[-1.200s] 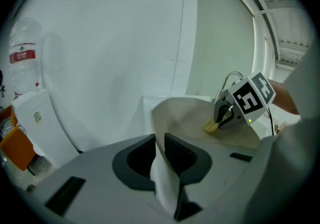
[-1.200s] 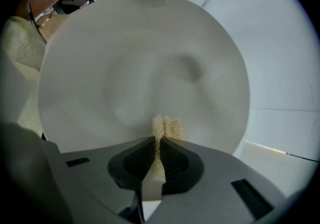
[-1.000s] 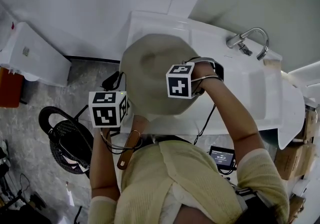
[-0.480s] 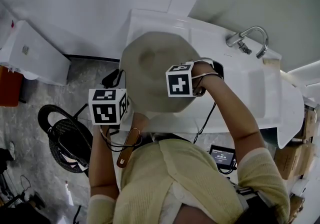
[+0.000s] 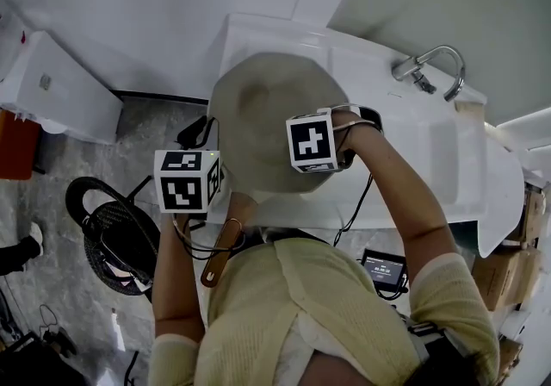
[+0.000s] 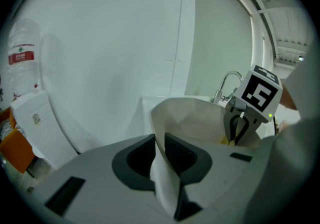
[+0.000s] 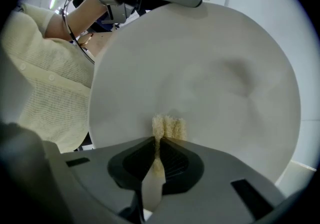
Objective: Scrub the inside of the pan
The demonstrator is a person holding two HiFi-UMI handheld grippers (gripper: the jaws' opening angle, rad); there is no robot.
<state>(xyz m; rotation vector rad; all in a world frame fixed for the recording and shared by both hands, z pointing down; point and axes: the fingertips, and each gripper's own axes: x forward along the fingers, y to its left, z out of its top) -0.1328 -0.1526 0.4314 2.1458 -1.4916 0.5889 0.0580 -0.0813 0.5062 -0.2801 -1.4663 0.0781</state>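
Right tool has tilted, pressing sponge into pan.

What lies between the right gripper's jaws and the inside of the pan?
A pale yellow sponge: the right gripper pinches it, and its free end sits against the pan's inner surface. The right gripper view shows this.

Looks cool, muted and evenly lit in the head view, without hard shadows, darkening toward the floor at lower left. Bends strongly at the edges in both gripper views, with black corners round a circular picture. Blurs close to the lens and sharpens farther off. Glows softly on the white wall. Shows one faint grey patch of shade on the pale pan.
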